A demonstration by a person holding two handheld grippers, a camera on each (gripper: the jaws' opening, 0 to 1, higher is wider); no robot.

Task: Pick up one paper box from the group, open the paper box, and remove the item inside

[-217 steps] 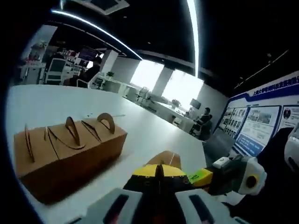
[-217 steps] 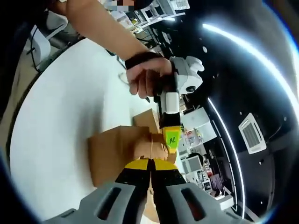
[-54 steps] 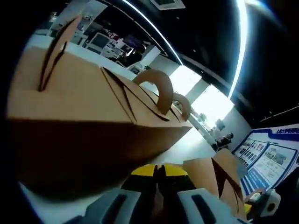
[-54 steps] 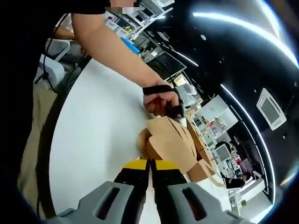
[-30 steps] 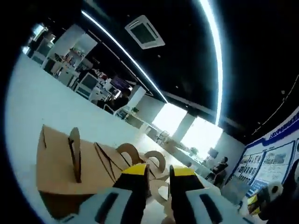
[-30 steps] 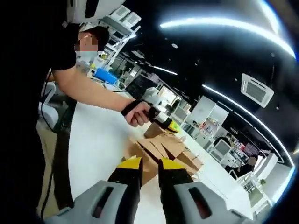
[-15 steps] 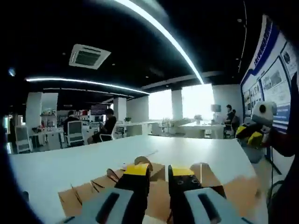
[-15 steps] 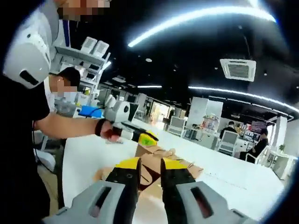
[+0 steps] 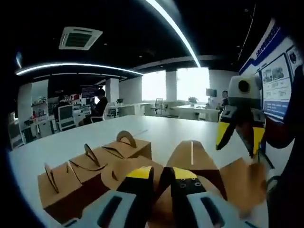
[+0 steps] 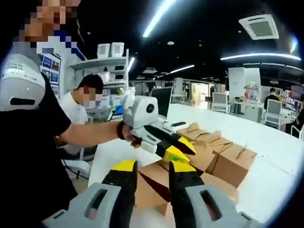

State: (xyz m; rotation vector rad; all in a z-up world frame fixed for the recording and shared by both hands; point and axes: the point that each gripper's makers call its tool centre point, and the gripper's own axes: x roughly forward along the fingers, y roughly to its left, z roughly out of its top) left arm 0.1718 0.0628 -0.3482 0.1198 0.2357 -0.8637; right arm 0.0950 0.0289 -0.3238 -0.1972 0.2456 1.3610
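We see our left claw [image 9: 161, 173] and right claw [image 10: 151, 167] both spread apart, holding nothing. The opened paper box [image 9: 197, 161] sits on the white worktop [image 9: 161, 130], just beside a row of closed boxes [image 9: 90, 168].

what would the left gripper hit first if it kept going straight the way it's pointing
Most likely the opened paper box right ahead of the left gripper: its raised brown flaps sit just past the yellow tips, which stand apart. Depth is hard to judge, so the tips may already be at the flaps.
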